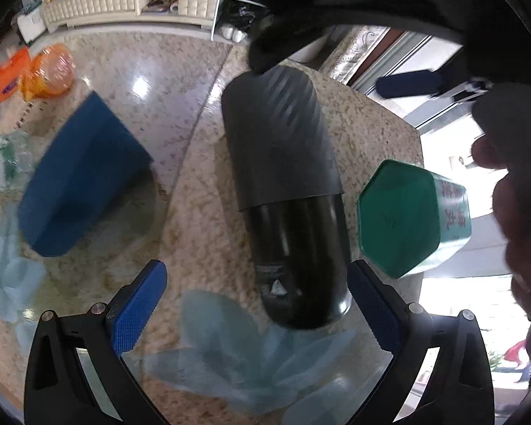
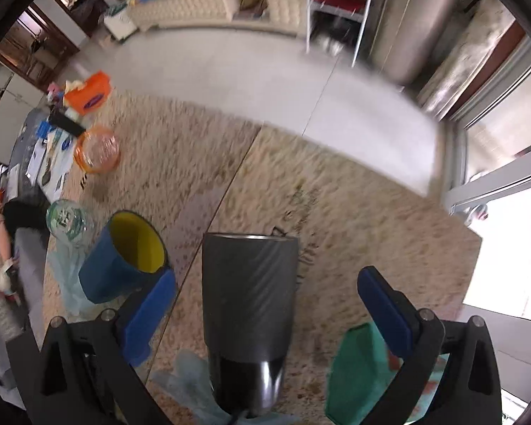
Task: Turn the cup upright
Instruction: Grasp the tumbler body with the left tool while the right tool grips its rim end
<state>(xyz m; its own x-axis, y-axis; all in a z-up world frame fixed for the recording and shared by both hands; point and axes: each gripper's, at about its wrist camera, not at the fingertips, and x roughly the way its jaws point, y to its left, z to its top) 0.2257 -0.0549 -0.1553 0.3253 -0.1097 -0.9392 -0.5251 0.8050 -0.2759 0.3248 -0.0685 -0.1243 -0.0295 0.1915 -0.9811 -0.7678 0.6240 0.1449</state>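
Standing on the speckled table (image 2: 354, 212), dark cup (image 2: 249, 301) with open rim up, right tool (image 2: 265, 304) hanging spread either side of it, left tool (image 1: 256, 301) also spread around it, green tin (image 1: 407, 216) just beside, blue mug (image 2: 124, 258) near.

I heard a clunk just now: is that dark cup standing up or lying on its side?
Standing, rim up. In the right wrist view the cup shows its metal rim on top, base on the table. Both grippers are open beside it.
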